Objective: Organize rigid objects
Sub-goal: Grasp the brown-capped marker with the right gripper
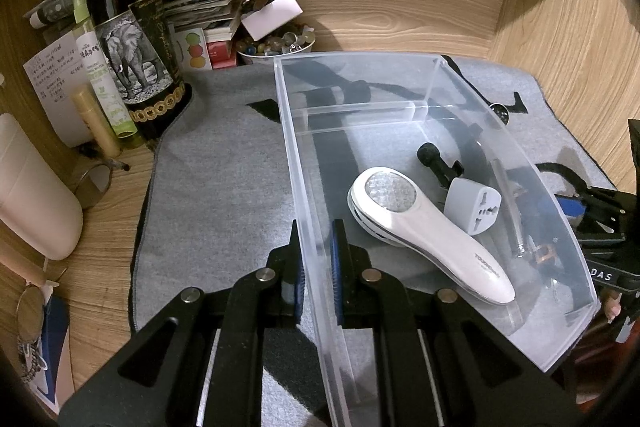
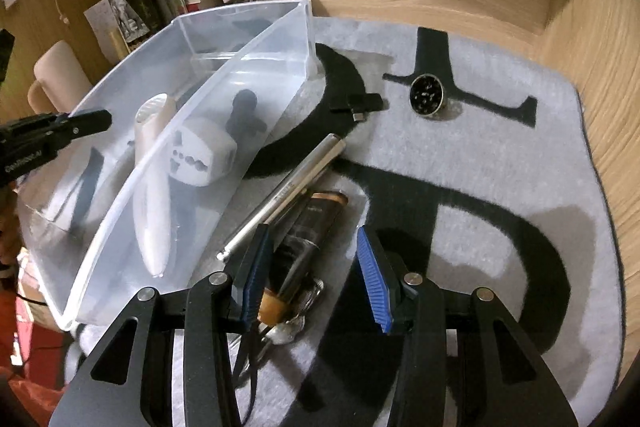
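Bin point(image 1: 420, 75) wall is pinched by the left tongs point(image 1: 318, 255); right tongs point(image 2: 316, 267), wide over the lighter point(image 2: 308, 227), could nudge the rod point(image 2: 288, 187).

Your left gripper point(image 1: 318, 259): fingers nearly closed, pinching a thin wall between them | your right gripper point(image 2: 314, 275): fingers spread wide, low, pointing far.

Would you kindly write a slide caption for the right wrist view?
Open right hand-held gripper straddles a dark tube on the grey mat, beside a clear bin holding a white adapter.
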A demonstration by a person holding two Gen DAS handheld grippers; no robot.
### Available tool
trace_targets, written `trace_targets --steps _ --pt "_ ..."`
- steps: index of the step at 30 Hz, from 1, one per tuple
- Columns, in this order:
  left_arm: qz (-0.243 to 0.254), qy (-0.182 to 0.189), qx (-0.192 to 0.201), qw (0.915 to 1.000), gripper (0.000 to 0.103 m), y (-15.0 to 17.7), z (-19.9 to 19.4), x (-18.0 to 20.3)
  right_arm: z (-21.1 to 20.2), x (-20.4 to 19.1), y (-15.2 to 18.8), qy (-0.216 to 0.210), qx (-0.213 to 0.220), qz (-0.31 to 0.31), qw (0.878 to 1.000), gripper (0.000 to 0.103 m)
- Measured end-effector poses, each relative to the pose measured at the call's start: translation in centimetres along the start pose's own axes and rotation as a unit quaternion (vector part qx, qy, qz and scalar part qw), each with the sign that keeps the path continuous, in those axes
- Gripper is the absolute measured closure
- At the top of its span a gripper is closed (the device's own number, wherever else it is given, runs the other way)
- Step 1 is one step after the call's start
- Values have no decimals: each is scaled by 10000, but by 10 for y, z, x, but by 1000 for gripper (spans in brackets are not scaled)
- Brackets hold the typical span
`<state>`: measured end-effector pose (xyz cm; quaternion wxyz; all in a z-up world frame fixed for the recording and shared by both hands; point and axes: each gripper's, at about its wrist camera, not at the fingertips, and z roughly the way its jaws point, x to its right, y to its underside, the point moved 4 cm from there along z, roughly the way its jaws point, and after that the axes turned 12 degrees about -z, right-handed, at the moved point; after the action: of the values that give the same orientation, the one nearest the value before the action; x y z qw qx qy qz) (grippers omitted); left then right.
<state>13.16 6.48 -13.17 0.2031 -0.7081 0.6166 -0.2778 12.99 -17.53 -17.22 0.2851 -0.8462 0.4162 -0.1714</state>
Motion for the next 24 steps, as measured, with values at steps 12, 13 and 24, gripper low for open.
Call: trace_targets --steps 12,13,24 --pt "24 -19 9 10000 93 0 -1 -1 -5 0 -11 262 193 -185 9993 91" --pt "27 -17 9 10000 93 0 -1 -2 -7 0 -12 284 235 -187 9991 91" --pt "28 -19 11 10000 93 0 -1 -2 -33 4 -25 460 696 -173 9964 92"
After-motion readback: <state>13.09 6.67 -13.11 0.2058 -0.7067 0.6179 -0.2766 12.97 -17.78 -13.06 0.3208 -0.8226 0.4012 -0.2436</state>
